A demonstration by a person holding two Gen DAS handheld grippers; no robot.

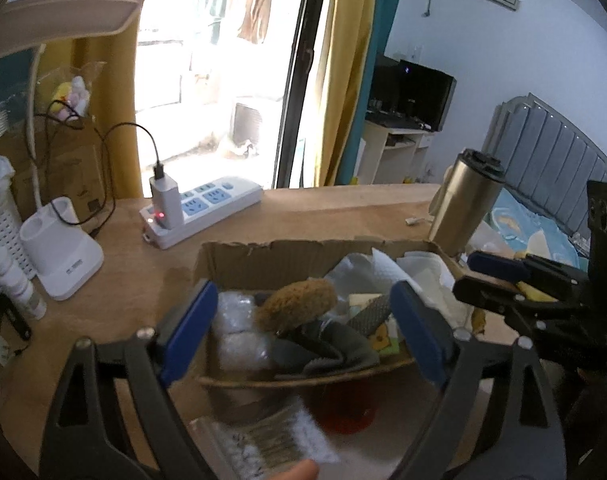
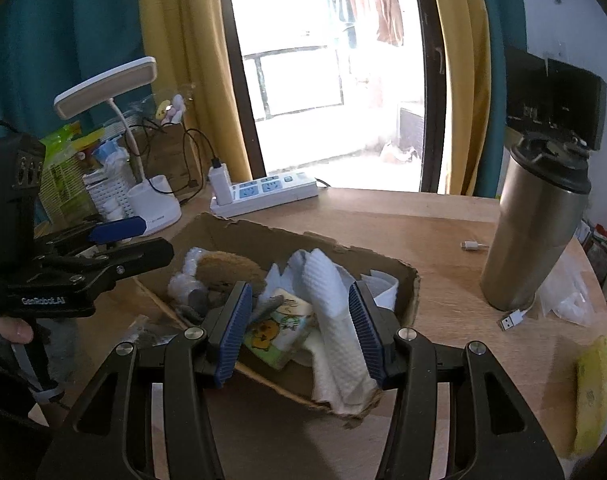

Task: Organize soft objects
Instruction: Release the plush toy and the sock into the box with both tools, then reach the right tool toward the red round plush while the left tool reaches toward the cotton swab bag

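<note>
A torn cardboard box (image 1: pixel 263 258) (image 2: pixel 271 236) sits on the wooden table and holds soft things: a brown plush (image 1: pixel 299 304) (image 2: pixel 227 266), a grey cloth (image 1: pixel 327 350), white bubble wrap (image 1: pixel 235 322), a cartoon tissue pack (image 2: pixel 281 330) and white paper towels (image 1: pixel 387 270) (image 2: pixel 335 312). My left gripper (image 1: pixel 305 332) (image 2: pixel 155 236) hovers over the box's near left part, jaws wide and pressing nothing. My right gripper (image 2: pixel 299 332) (image 1: pixel 469 276) stands open over the near right rim; the tissue pack and a draped towel lie between its pads, ungripped.
A steel tumbler (image 2: pixel 535 232) (image 1: pixel 463 200) stands right of the box, with a USB cable (image 2: pixel 511 318) and yellow sponge (image 2: pixel 595 392) near it. Behind are a power strip (image 1: pixel 201 208), a white lamp base (image 1: pixel 63 248) and a basket. A clear packet (image 1: pixel 279 440) lies before the box.
</note>
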